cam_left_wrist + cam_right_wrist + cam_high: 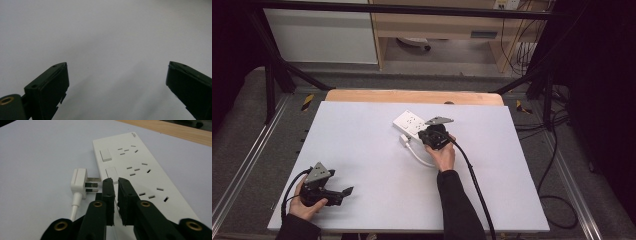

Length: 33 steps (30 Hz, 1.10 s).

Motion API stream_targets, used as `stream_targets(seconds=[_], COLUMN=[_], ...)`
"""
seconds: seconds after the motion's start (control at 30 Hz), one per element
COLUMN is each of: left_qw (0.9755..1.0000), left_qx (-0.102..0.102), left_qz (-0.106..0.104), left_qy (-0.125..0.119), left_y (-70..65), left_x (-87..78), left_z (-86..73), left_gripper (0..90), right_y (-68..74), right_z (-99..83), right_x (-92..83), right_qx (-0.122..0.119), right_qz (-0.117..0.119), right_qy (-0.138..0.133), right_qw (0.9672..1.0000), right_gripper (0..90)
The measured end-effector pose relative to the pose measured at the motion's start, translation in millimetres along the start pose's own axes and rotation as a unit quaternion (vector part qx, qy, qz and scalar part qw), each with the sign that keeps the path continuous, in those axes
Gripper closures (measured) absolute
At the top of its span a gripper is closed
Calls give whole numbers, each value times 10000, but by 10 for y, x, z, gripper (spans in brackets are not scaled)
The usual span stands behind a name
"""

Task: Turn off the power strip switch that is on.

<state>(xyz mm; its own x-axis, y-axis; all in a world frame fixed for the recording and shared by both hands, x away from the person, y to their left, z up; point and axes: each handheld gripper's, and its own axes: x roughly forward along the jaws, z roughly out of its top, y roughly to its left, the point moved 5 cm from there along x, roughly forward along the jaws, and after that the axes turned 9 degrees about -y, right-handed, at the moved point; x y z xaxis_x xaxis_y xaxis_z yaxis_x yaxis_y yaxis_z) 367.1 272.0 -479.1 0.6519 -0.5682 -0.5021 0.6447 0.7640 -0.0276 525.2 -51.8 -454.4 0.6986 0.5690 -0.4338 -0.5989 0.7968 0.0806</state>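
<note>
Here the right hand-held gripper [115, 182], jaws nearly shut and empty, hovers over the power strip [140, 170] beside the plug [80, 181] on the table [362, 150]; next probably grasping it, jaws wider.

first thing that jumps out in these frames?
The white power strip near the far middle of the white table, with a white plug lying loose beside it, prongs up off the surface. The right claw hovers at the strip's near edge, jaws almost together with nothing between them. The left claw sits idle at the near left corner, jaws wide open.
</note>
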Motion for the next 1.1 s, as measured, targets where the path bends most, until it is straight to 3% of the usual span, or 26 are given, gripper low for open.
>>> stream_targets(seconds=[0.2, 0.43, 0.6, 0.67, 0.93, 1.1], left_qw=[10000, 10000, 10000, 10000, 10000, 10000], left_qx=[-15, -19, -17, -24, -15, -12], left_qz=[2, 10, 20, 21, 24, 25], left_qy=[11, 23, 20, 21, 34, 40], left_y=[0, -3, -2, -3, -1, -5], left_x=[5, 7, 4, 4, 6, 8], left_z=[-5, -7, -6, -6, -8, -9], left_gripper=[43, 43, 43, 42, 39, 38], right_y=[-36, -73, -80, -90, -152, -188], right_z=[28, 51, 77, 57, -20, -79], right_x=[-127, -311, -467, -516, -723, -860], right_qx=[249, 103, 104, 69, -40, -112], right_qz=[37, -4, -29, -39, -81, -45], right_qy=[14, 197, 94, 207, 245, 333], right_qw=[9997, 9998, 9999, 9998, 9997, 9994], right_gripper=[615, 352, 221, 194, 66, 36])
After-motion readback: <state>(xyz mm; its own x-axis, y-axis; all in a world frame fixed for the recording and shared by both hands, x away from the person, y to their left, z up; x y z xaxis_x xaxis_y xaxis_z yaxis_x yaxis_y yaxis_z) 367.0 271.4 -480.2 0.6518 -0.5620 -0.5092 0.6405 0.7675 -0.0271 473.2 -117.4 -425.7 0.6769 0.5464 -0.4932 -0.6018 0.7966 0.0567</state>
